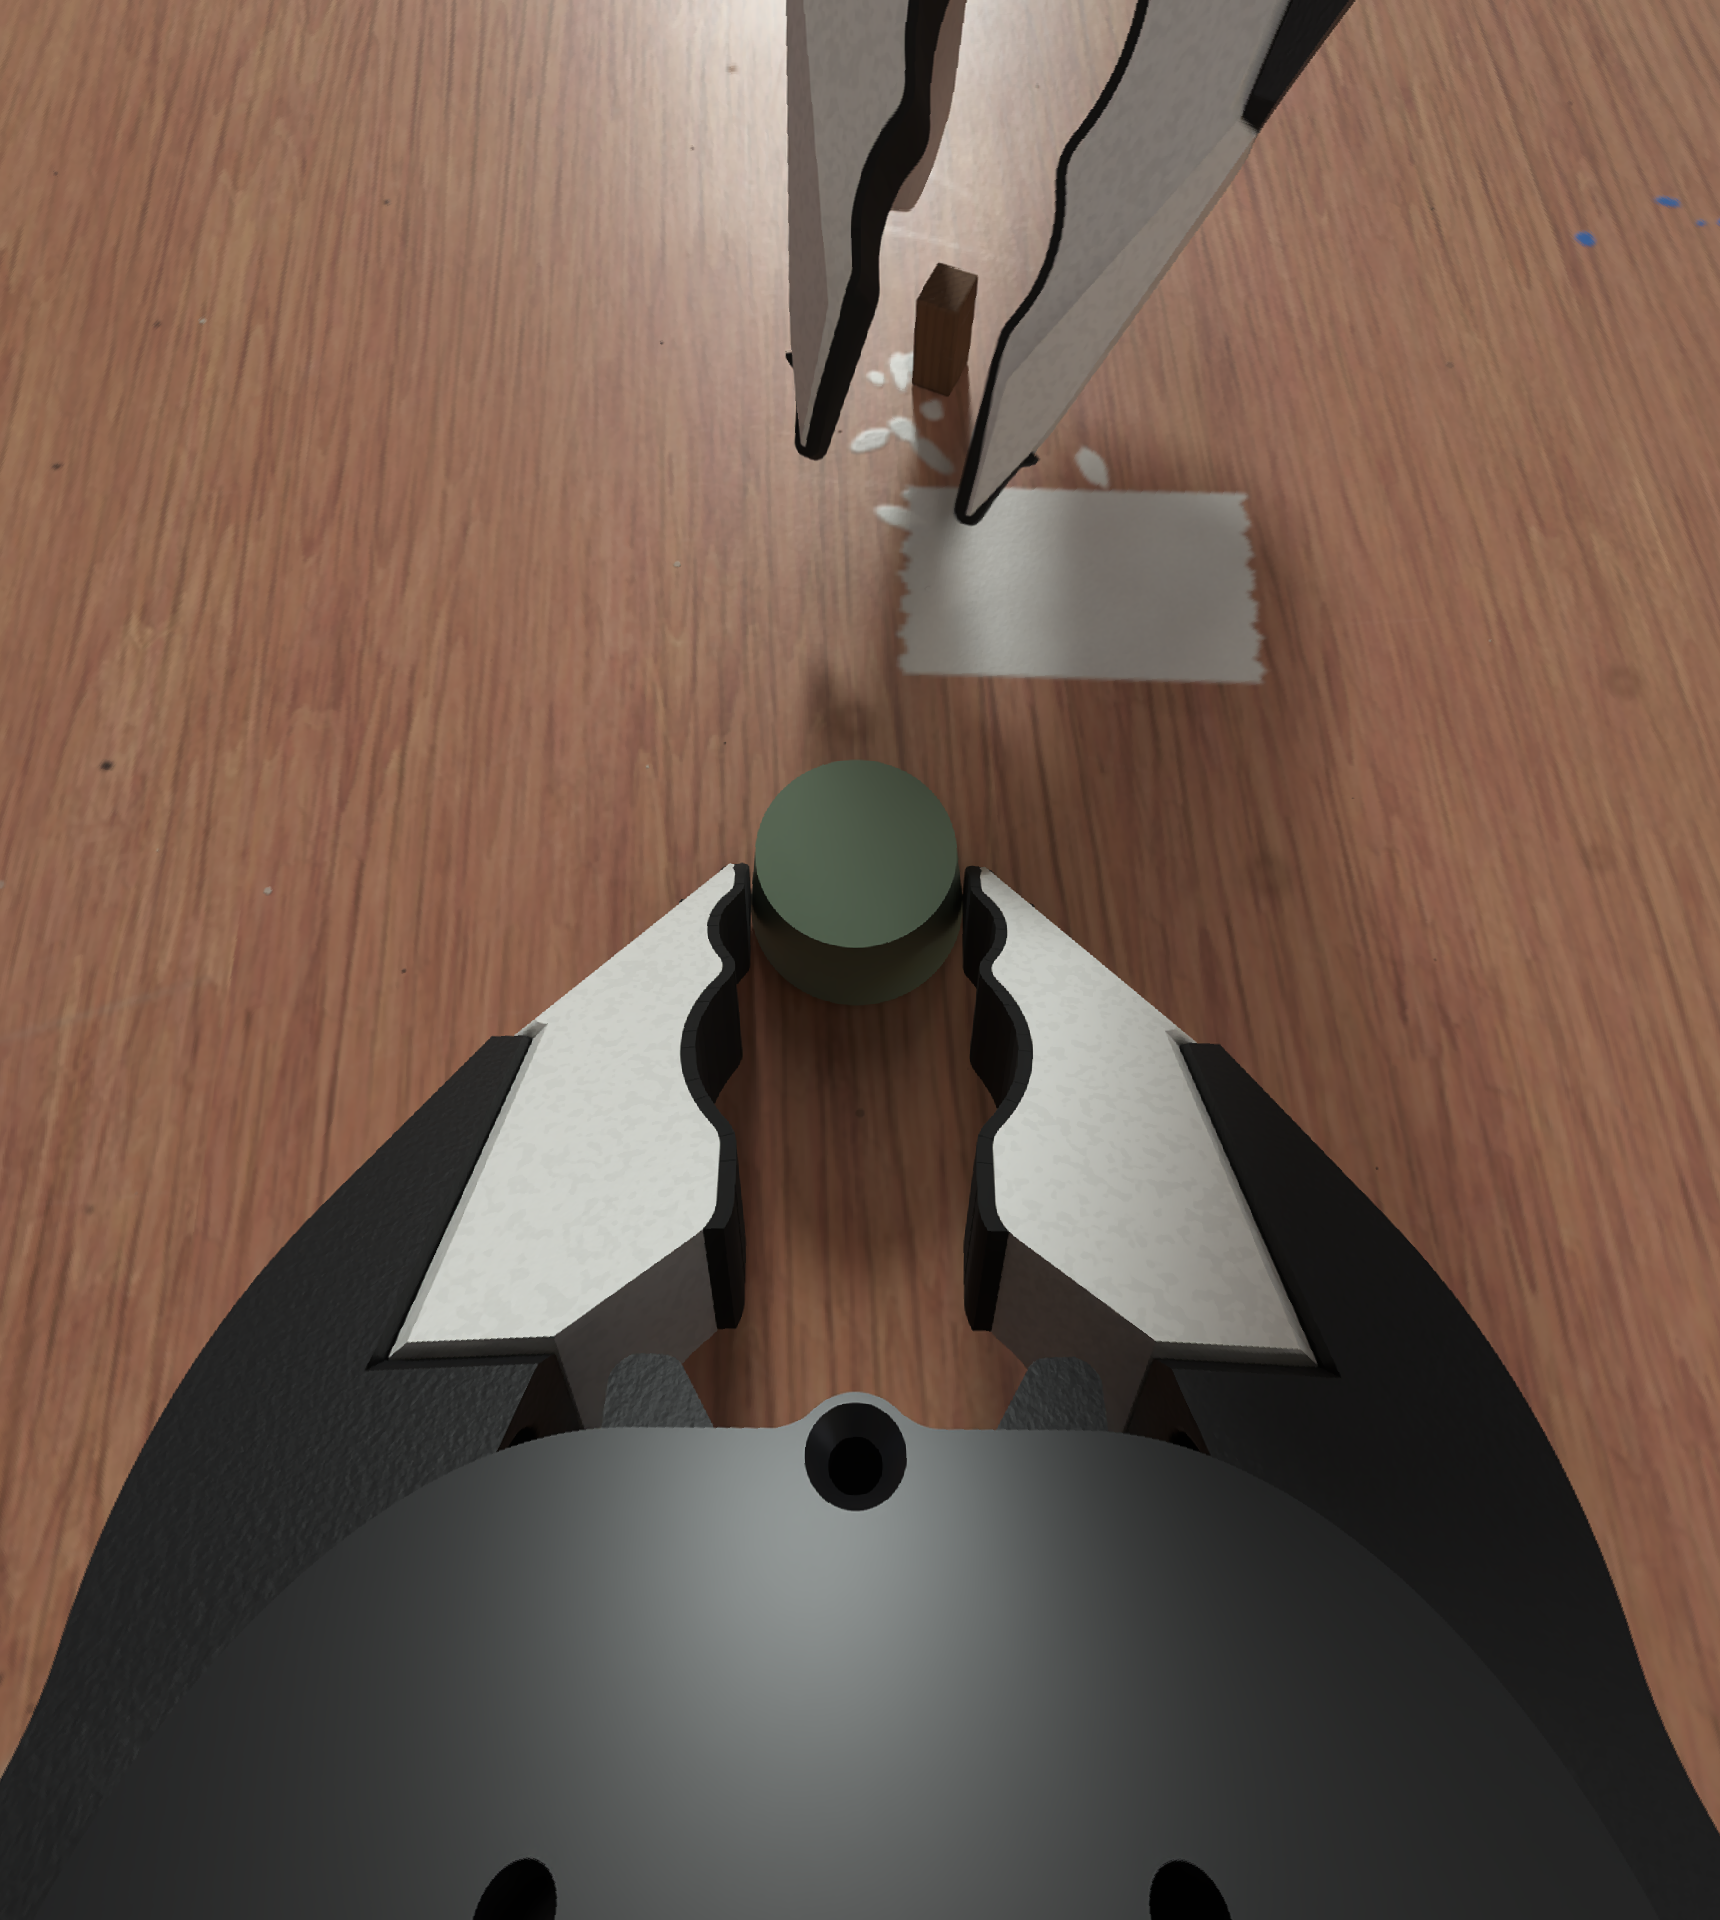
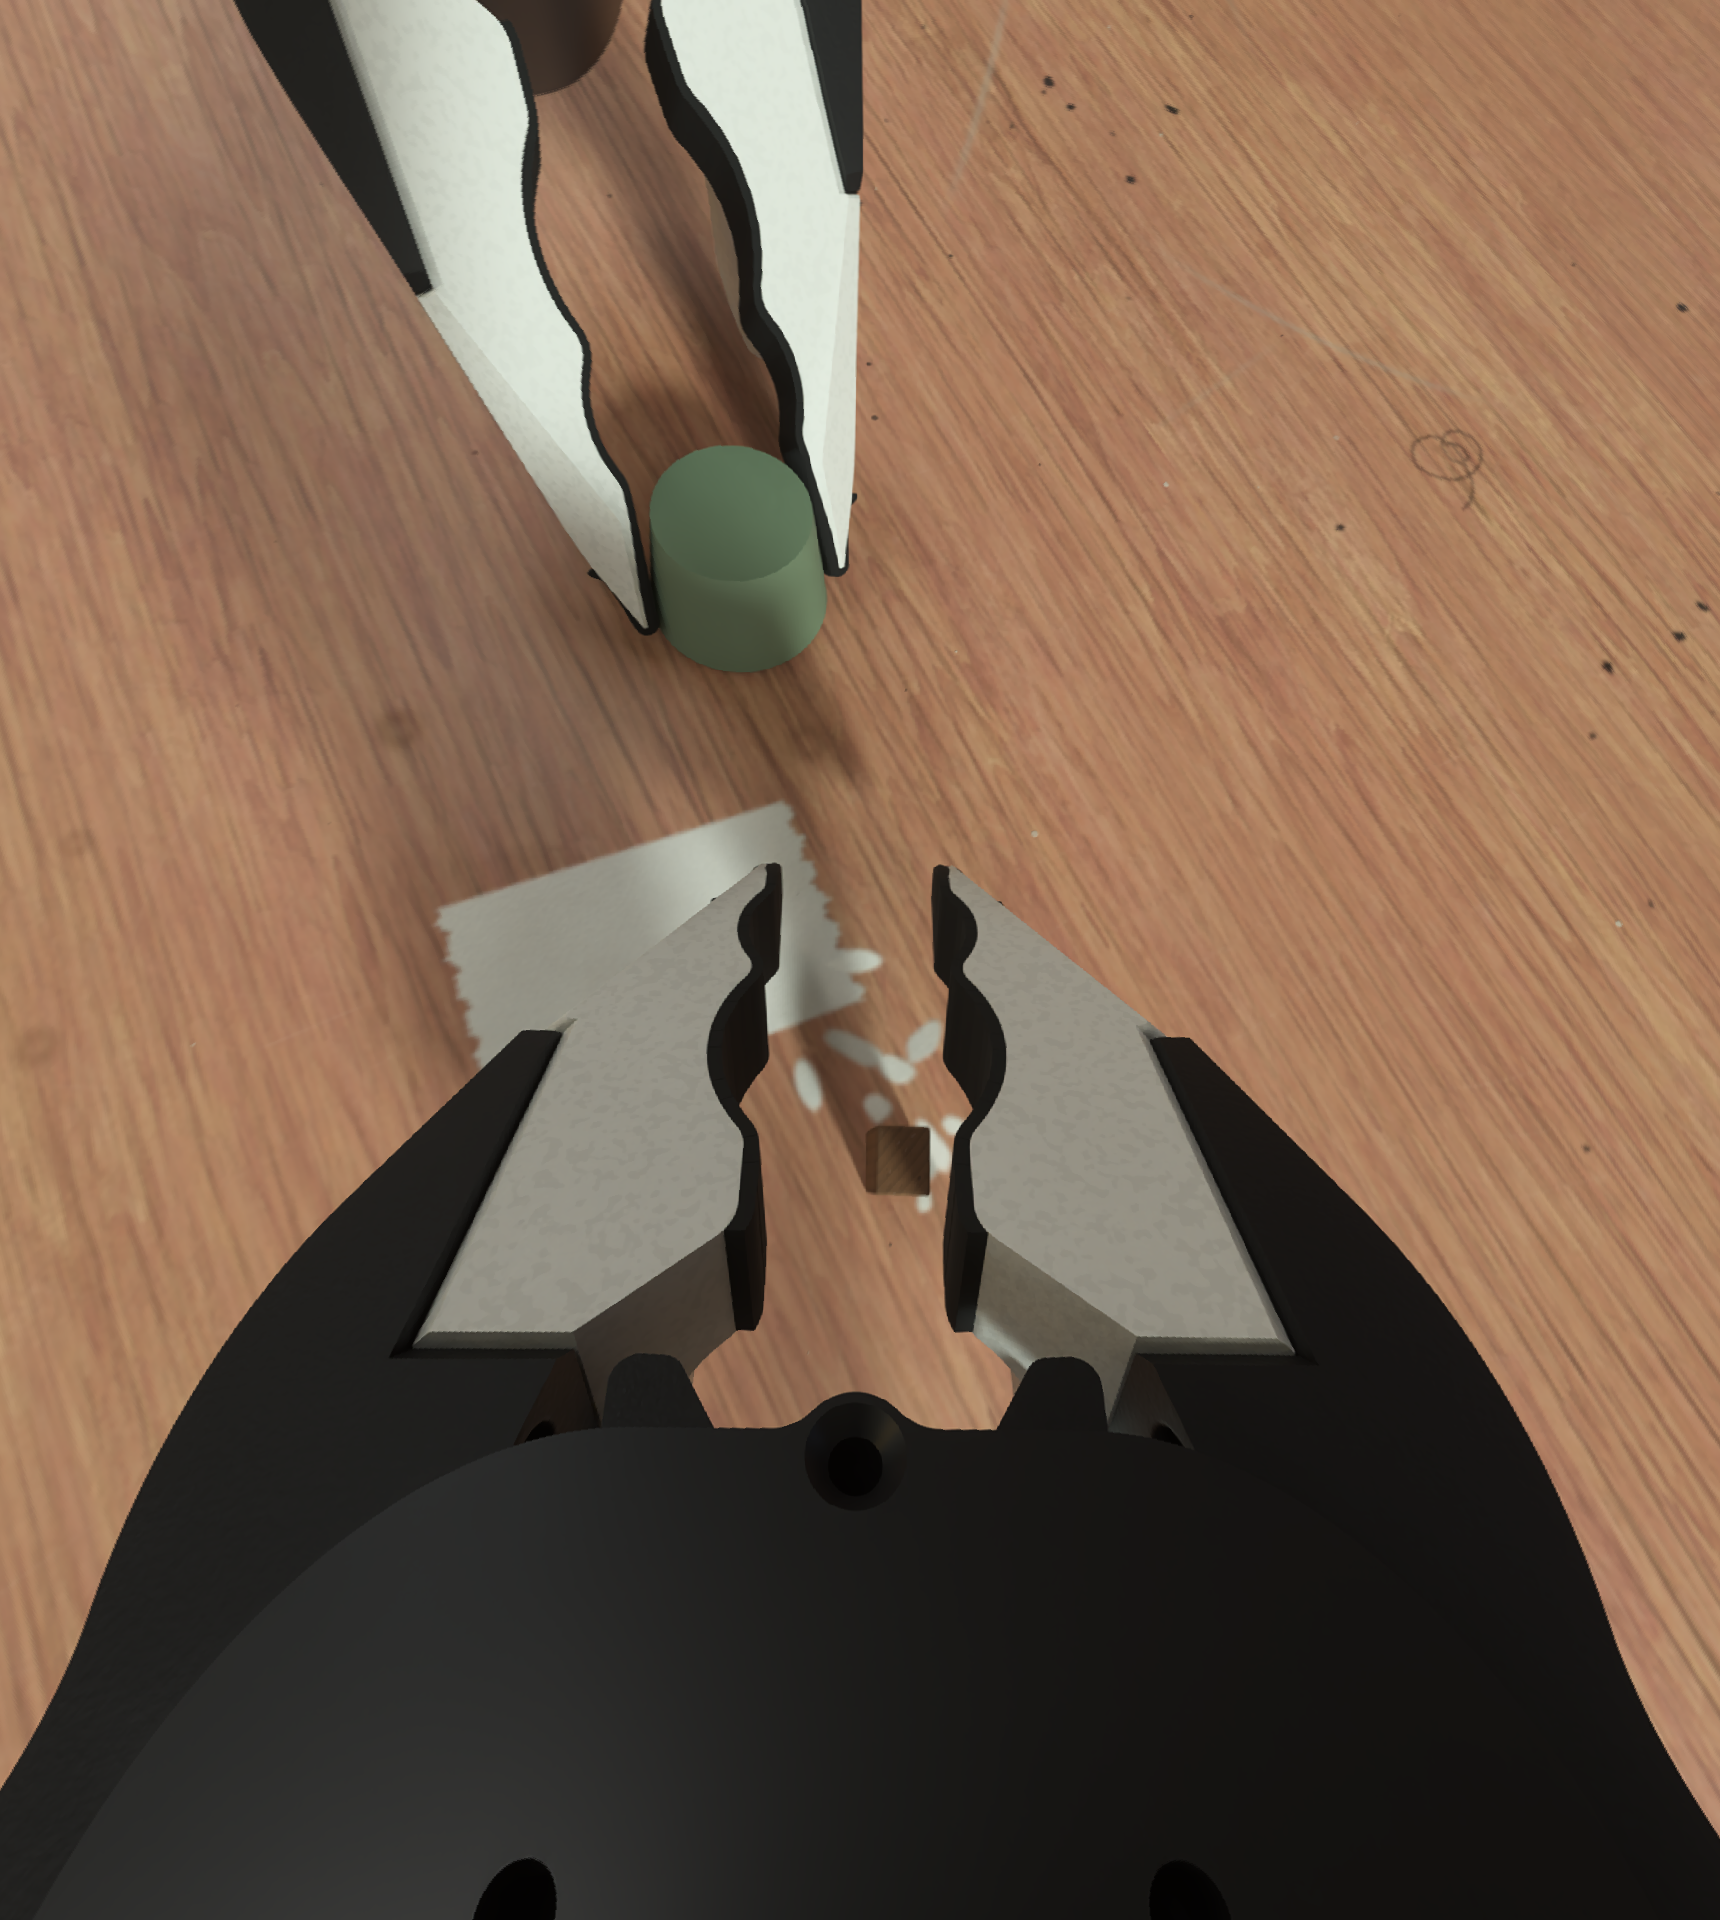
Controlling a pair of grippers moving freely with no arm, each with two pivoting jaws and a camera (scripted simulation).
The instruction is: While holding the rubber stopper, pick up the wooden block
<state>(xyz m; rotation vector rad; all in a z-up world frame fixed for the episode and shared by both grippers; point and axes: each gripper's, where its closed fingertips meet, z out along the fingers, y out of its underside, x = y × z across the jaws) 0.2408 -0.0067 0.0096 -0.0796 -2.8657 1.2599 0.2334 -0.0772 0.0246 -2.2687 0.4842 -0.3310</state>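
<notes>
Surface: brown wood-grain tabletop [image 1: 316, 520], scattered dark specks, small blue flecks far right.
Left tongs [image 1: 854, 883]: closed snugly on the green rubber stopper [image 1: 851, 868], both tips pressed to its sides; stopper apparently just clear of the wood, shadow cast beyond it.
Wooden block [image 2: 895, 1161]: small, dark brown, standing upright on the table among white flecks [image 2: 861, 1049], far from the stopper in the left view.
Paper scrap [image 1: 1079, 582]: white, ragged-edged, flat on the table between stopper and block, slightly right.
Right tongs [image 2: 856, 883]: spread apart, empty, pointing down over the block; block between the fingers, closer to the right finger, no contact visible.
Step in hand: likely lining up on the block, stopper already secured.
Next move: probably centre over the block, lower until the tips flank it, squeeze, lift; steady grip on the stopper needed throughout.
Risk: narrow block apt to tip if one finger lands first.
</notes>
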